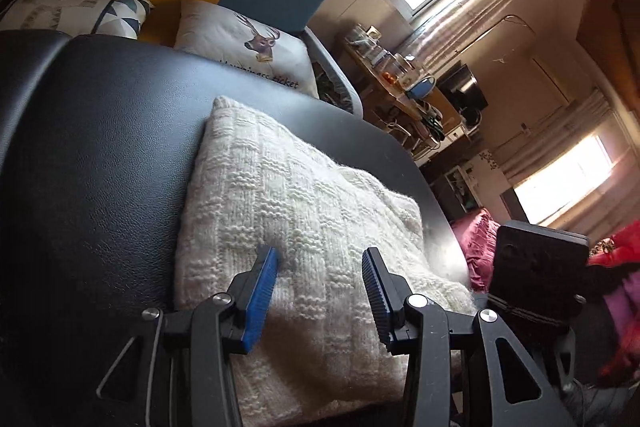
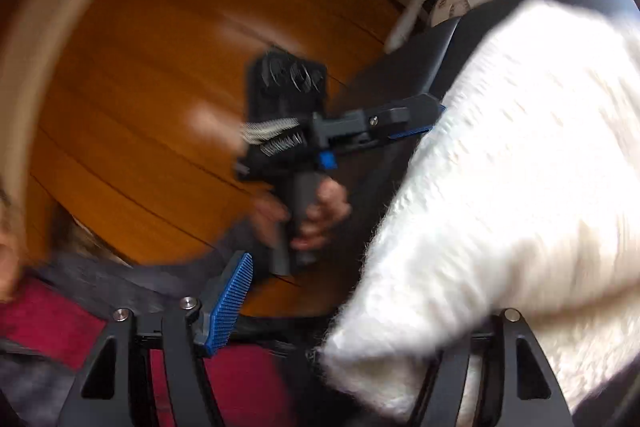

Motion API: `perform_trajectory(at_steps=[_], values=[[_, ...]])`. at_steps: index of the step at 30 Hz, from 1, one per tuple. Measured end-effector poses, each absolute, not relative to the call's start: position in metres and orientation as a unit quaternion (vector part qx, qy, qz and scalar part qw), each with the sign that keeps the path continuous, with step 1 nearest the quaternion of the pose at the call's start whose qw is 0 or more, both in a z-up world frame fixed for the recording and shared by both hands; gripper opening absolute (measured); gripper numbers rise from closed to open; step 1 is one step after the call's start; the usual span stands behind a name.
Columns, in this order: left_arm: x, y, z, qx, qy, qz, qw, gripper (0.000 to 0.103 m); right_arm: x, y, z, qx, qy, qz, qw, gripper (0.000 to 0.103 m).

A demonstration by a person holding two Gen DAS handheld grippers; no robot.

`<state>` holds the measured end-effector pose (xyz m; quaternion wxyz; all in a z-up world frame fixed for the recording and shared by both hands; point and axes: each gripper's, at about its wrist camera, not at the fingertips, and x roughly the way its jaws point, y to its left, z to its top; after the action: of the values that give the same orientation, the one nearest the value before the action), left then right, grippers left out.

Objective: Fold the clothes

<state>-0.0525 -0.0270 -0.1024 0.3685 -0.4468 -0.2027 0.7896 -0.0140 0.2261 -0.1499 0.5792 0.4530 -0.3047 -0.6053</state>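
A cream knit sweater [image 1: 304, 203] lies folded on a black leather top [image 1: 104, 155]. My left gripper [image 1: 320, 253] hovers low over the sweater's near part. Its blue pads [image 1: 262, 291] stand apart and press on nothing. In the blurred right wrist view the sweater [image 2: 500, 179] fills the right side. A hand [image 2: 324, 211] holds the left gripper [image 2: 428, 119] at the sweater's edge. My right gripper [image 2: 320, 259] is at the sweater's near corner. Only its left pad [image 2: 228, 303] shows, clear of the cloth; the sweater hides the other finger. The right gripper's black body [image 1: 536, 267] shows beyond the leather top's right edge.
Behind the leather top is a sofa with a deer-print cushion [image 1: 248, 47] and a patterned cushion [image 1: 72, 11]. A cluttered desk [image 1: 400, 87] stands under the windows. Wooden floor [image 2: 160, 87] lies below. Red clothing [image 2: 52, 319] of the person is close by.
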Motion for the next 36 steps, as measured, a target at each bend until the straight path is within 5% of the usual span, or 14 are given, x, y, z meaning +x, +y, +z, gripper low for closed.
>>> perform_trajectory(at_steps=[2, 4, 15, 23, 25, 27, 30, 33, 36], values=[[-0.047, -0.030, -0.108, -0.454, -0.185, 0.786, 0.378, 0.042, 0.002, 0.243, -0.179, 0.494, -0.289, -0.625, 0.531, 0.062], [-0.041, -0.032, -0.112, -0.458, -0.150, 0.791, 0.378, 0.039, 0.014, 0.262, -0.197, 0.504, -0.299, -0.639, 0.498, 0.042], [-0.006, -0.013, -0.092, -0.424, -0.048, 0.802, 0.418, 0.039, 0.025, 0.347, -0.158, 0.393, -0.407, -0.752, 0.339, 0.056], [0.017, -0.002, -0.107, -0.425, -0.010, 0.787, 0.446, 0.040, -0.038, 0.320, -0.205, 0.444, -0.493, -0.703, 0.255, 0.058], [0.016, -0.003, -0.115, -0.435, -0.009, 0.781, 0.447, 0.040, -0.042, 0.309, -0.201, 0.436, -0.467, -0.726, 0.255, 0.046], [0.013, -0.004, -0.122, -0.445, -0.016, 0.773, 0.452, 0.042, -0.044, 0.303, -0.182, 0.430, -0.417, -0.763, 0.243, 0.017], [0.013, -0.003, -0.129, -0.456, -0.013, 0.756, 0.469, 0.047, -0.045, 0.296, -0.131, 0.413, -0.296, -0.834, 0.215, 0.017], [0.019, 0.003, -0.133, -0.463, 0.016, 0.743, 0.483, 0.048, -0.056, 0.272, -0.129, 0.475, -0.085, -0.869, 0.113, 0.017], [0.024, 0.008, -0.135, -0.466, 0.042, 0.731, 0.496, 0.048, -0.056, 0.290, -0.178, 0.524, -0.092, -0.840, 0.102, 0.017]])
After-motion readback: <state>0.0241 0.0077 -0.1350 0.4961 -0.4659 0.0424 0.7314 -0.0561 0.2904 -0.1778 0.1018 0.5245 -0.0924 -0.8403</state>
